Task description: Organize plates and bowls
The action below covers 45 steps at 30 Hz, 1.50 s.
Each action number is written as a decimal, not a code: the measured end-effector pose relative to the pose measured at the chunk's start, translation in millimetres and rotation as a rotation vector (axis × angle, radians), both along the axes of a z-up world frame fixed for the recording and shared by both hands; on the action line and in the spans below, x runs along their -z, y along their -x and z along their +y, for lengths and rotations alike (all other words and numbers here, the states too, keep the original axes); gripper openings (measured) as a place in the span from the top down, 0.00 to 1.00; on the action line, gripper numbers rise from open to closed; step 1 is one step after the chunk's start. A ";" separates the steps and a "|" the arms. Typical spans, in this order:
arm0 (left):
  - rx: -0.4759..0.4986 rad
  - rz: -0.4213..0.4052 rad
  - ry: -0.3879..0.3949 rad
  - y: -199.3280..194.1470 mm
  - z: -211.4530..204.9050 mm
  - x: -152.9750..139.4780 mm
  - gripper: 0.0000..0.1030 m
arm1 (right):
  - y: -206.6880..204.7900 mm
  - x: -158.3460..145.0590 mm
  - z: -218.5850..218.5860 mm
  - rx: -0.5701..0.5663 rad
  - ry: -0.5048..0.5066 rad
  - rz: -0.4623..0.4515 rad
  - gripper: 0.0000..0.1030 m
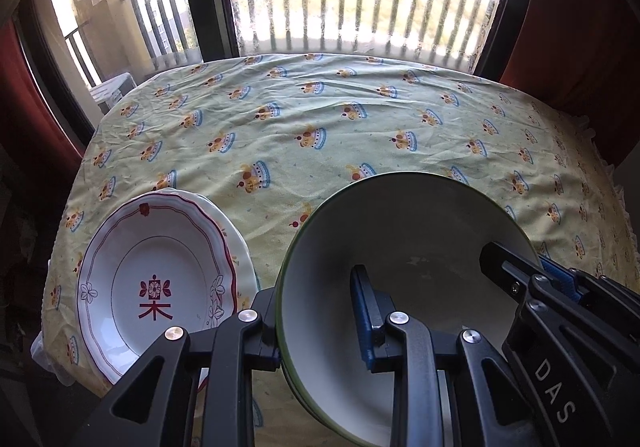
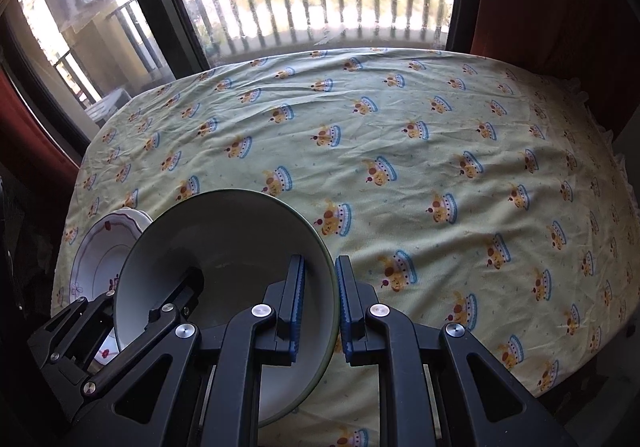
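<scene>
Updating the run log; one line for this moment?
left gripper: straddles bowl rim | right gripper: straddles opposite rim | plates: beside

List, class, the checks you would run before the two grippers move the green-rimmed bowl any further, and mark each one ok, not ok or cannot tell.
1. Left gripper straddles the rim of the green-rimmed bowl, one finger inside, one outside: ok.
2. Right gripper straddles the opposite rim: ok.
3. Both grips fully tight: cannot tell; a small gap shows at the right gripper's outer pad.
4. Bowl holds nothing that could spill: ok.
5. Plate stack apart from the bowl: cannot tell; the rims overlap in both views.
6. Tablecloth beyond the bowl free for setting down: ok.
</scene>
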<state>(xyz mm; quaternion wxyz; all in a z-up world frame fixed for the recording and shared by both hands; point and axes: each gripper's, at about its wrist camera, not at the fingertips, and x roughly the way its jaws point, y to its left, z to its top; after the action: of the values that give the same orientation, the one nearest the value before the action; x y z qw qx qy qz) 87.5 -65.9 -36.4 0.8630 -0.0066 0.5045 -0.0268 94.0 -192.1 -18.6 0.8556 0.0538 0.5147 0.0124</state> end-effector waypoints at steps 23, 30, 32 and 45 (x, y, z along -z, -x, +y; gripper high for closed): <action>-0.019 0.045 -0.034 3.1 1.4 16.0 0.62 | -0.6 17.8 6.0 -0.043 -0.013 -0.010 0.76; 0.007 0.078 0.008 9.1 3.1 18.0 0.44 | 4.3 23.1 2.5 -0.060 -0.037 0.033 0.38; 0.012 0.086 0.016 11.2 3.4 17.8 0.37 | 6.4 22.7 1.9 -0.066 -0.035 0.038 0.36; 0.074 0.157 0.088 -3.1 6.3 32.9 0.34 | -1.2 36.4 -6.5 0.033 -0.040 0.120 0.34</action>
<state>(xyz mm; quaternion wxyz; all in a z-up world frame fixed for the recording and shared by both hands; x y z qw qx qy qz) 90.6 -59.6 -69.3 0.8179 -0.0281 0.5690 -0.0804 95.2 -198.6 -55.0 0.8221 0.0801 0.5636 0.0054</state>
